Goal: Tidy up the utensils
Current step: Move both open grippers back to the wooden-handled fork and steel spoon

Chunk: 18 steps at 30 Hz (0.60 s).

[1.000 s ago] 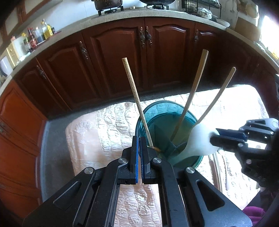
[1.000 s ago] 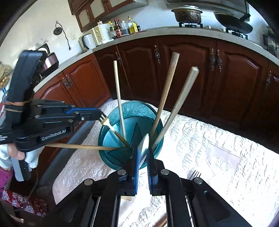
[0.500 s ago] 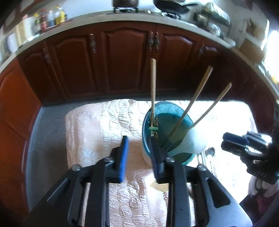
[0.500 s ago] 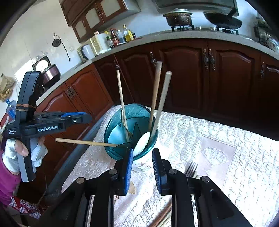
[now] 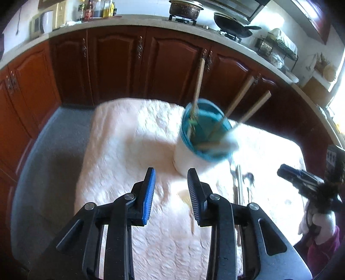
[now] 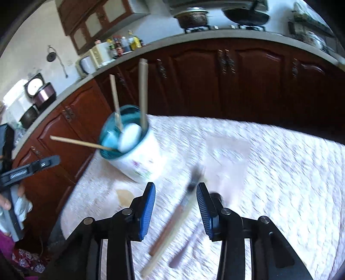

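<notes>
Nearest the right wrist camera, the right gripper [image 6: 175, 203] has its blue-padded jaws spread with nothing between the pads; they have just been opening. Below and between them, loose wood-handled utensils [image 6: 172, 224] lie blurred on the white quilted cloth [image 6: 269, 172] that covers the counter. In the left wrist view the left gripper [image 5: 171, 191] likewise holds its jaws apart and empty, having just opened, above the same cloth. Just beyond both grippers stands the white cylindrical utensil holder with a teal rim [image 5: 194, 155], upright on the cloth. Several long wooden handles [image 5: 238, 101] lean out of it, and a white spoon bowl [image 6: 129, 137] shows inside. Behind runs a row of dark brown wooden cabinets [image 5: 172, 64] under a worktop carrying a pot [image 5: 185, 9] and a wok [image 5: 232, 22].
</notes>
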### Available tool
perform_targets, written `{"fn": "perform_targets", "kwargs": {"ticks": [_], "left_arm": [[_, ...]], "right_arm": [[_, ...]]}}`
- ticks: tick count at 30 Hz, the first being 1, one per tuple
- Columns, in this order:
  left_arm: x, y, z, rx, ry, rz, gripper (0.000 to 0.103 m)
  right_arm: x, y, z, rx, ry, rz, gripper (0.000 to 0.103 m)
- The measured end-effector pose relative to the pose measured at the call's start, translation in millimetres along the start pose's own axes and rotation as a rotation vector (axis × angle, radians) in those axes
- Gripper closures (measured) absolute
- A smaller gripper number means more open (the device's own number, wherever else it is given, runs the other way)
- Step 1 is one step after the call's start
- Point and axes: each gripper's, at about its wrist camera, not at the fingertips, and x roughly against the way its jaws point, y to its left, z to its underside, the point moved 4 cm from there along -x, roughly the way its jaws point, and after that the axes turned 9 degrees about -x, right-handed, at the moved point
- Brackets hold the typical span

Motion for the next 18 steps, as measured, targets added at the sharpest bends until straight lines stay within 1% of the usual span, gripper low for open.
{"fn": "perform_targets", "kwargs": {"ticks": [4,7,10,14,18], "left_arm": [[-9,-21,26,-0.005,0.023,0.040,0.073],[-25,-38,40,-0.004,0.059,0.079,0.073],[-43,-56,53,0.002,0.095,0.121,0.073],[-68,-84,63,-0.022,0.135,0.153,0.073],[-94,-111,66,-0.044,0.165,0.179,0.073]], "right_arm": [[-8,-26,20,-0.036,0.059,0.044,0.065],[-16,-39,32,-0.081,0.094,0.042,0.065],[-21,-45,45,-0.116,0.107,0.038,0.065],[-30,-51,57,-0.156,0.137,0.035,0.065],[-30,-52,64,-0.158,0.144,0.029,0.065]]}}
